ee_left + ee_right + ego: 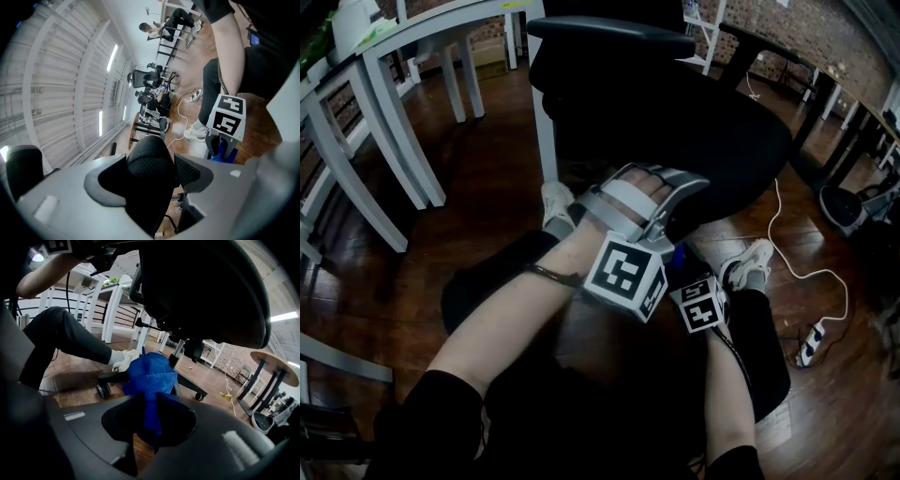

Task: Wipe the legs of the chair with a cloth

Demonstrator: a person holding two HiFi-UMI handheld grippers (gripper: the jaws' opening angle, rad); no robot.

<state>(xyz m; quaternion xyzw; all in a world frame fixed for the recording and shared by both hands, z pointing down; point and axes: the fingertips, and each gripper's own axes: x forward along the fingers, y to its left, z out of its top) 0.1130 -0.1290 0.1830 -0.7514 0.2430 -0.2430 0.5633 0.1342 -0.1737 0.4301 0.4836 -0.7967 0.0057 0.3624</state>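
Pinches a blue cloth (151, 376) in the right gripper (149, 414), jaws closed on its hanging tail. Carries the bunched bulk just ahead of the jaw tips, under the black chair seat (694, 131). Puts that bunch over a black chair leg (111, 377), beside the centre column (177, 356); cannot tell whether cloth and leg touch. Shows the leg's caster (102, 391) left of the cloth, on the wooden floor (70, 376). Clamps the left gripper (661, 195) wide on the seat's edge, pads against the padding on both sides.
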